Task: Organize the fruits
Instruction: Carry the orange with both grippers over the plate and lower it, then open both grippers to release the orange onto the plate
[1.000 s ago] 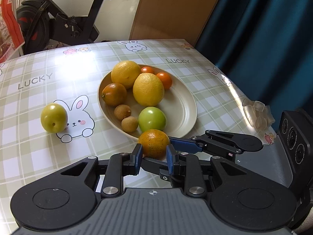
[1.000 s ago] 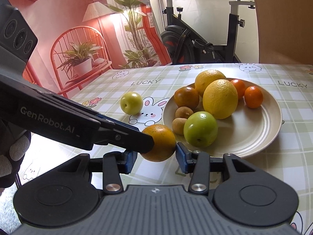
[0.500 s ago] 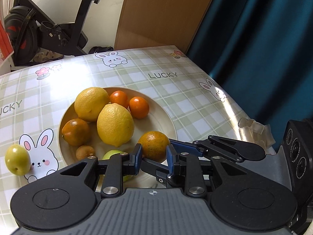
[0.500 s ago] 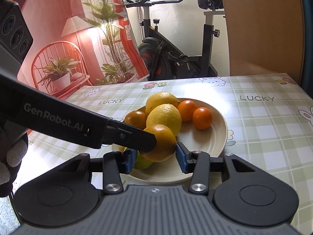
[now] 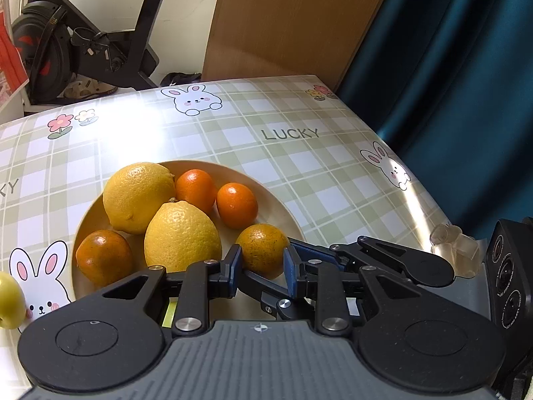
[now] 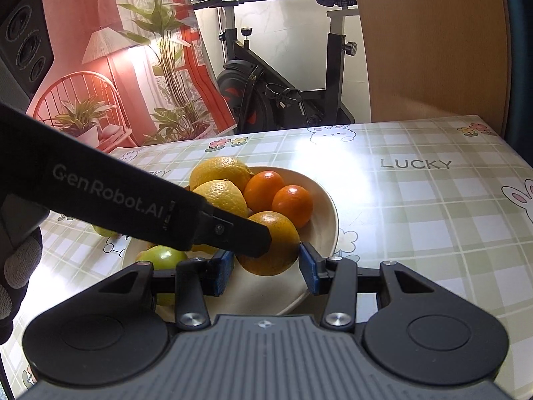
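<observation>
- Checked counter (image 5: 299, 166) is carrying a cream plate (image 6: 328, 213) crowded with citrus.
- Both tools are pinching one speckled orange (image 5: 263, 250) just over the plate's near side — left tool (image 5: 261, 266) narrow, right tool (image 6: 266, 268) seemingly wider.
- Uneven release is risking a roll off the rim.

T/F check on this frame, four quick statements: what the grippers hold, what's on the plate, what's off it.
1. Both the left gripper and the right gripper clamp the speckled orange. True.
2. The plate holds two lemons. True.
3. The plate is empty. False: it carries several citrus fruits.
4. The yellow-green fruit lies on the plate. False: it sits on the tablecloth beside it.
</observation>
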{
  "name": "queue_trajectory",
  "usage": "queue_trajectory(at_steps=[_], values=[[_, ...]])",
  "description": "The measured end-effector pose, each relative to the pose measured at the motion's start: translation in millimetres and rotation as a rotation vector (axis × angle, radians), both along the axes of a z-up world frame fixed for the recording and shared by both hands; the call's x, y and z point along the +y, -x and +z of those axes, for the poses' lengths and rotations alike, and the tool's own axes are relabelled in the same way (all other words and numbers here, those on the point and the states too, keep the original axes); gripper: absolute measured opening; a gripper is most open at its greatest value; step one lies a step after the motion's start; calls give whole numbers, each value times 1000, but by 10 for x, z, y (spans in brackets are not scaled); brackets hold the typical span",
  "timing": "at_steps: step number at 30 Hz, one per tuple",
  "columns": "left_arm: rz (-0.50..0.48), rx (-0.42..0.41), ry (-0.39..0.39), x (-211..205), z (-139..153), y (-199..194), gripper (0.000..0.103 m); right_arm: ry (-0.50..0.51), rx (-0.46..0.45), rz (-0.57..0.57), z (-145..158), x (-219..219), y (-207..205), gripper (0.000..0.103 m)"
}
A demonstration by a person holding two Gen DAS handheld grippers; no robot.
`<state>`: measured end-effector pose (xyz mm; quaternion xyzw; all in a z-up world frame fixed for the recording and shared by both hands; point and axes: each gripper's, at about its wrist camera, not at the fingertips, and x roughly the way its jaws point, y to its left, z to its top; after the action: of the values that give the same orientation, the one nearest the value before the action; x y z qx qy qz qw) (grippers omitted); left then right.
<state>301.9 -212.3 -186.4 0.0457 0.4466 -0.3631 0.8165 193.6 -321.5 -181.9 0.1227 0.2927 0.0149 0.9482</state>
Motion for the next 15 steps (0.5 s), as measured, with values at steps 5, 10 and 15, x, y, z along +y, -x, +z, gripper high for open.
queue_trajectory(at_steps=[5,10,15], values=[[32,-14,-6,-29,4,-70,28,37,-9,18,-19,41,-108,46],[46,-39,-27,-96,-35,-80,29,52,-9,8,-48,65,-177,46],[57,-55,-30,-91,-71,-52,29,43,2,13,-87,66,-212,46]])
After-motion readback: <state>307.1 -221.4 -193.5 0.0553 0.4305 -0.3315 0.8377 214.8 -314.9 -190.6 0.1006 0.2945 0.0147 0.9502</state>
